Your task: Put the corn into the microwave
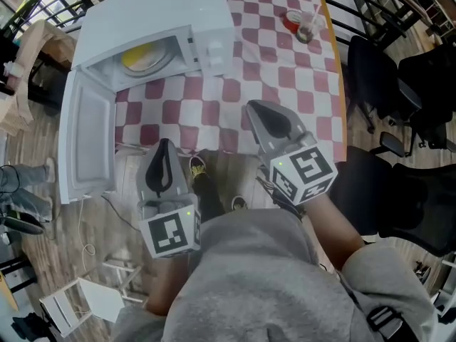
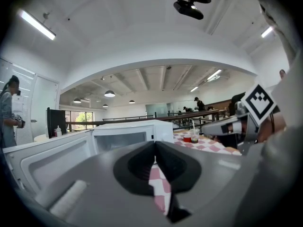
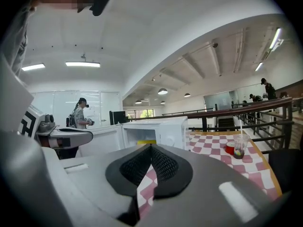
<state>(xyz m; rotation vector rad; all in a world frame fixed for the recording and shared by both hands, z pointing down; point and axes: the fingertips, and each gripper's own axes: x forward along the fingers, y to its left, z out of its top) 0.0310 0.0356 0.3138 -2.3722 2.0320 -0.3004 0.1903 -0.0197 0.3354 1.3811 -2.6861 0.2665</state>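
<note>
The white microwave (image 1: 153, 20) stands at the far left of the red-checked table (image 1: 285, 84), its door (image 1: 87, 142) swung wide open toward me. Inside, the yellow corn (image 1: 144, 55) lies on the turntable plate; the right gripper view shows it as a yellow strip, the corn (image 3: 146, 142). My left gripper (image 1: 165, 143) hangs shut and empty just off the table's near edge, below the microwave. My right gripper (image 1: 250, 106) is shut and empty over the near edge, right of the microwave. Both the left gripper (image 2: 155, 144) and the right gripper (image 3: 151, 147) point at the microwave (image 2: 127, 134).
A plastic cup with a straw (image 1: 308, 27) and a red tub (image 1: 292, 20) sit at the table's far right. Black chairs (image 1: 399, 84) stand to the right. The open door overhangs the floor at left. A person (image 3: 80, 113) stands beyond the microwave.
</note>
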